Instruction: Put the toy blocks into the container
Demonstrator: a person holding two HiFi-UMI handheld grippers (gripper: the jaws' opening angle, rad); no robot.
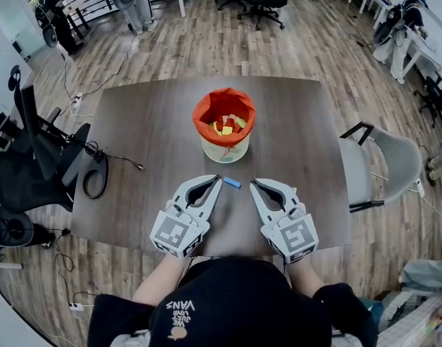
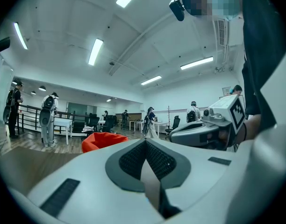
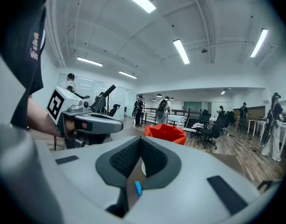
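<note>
Left gripper (image 1: 217,180) and right gripper (image 1: 254,184) were both pressed together, empty. One blue block (image 1: 232,183) lay on the table (image 1: 134,136) between their tips at frame centre. The container (image 1: 201,118) stood just above, holding other blocks (image 1: 226,127).

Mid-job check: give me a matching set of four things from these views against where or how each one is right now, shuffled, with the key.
Things:
1. blue block
2. container
3. left gripper
4. grey chair

States:
A. fingers shut, nothing between them
B. standing off the table, at its right edge
C. mid-table, orange-lined, blocks inside
D. lying loose on the table, outside the container

Pairs: 1-D, 2-C, 3-A, 4-B
</note>
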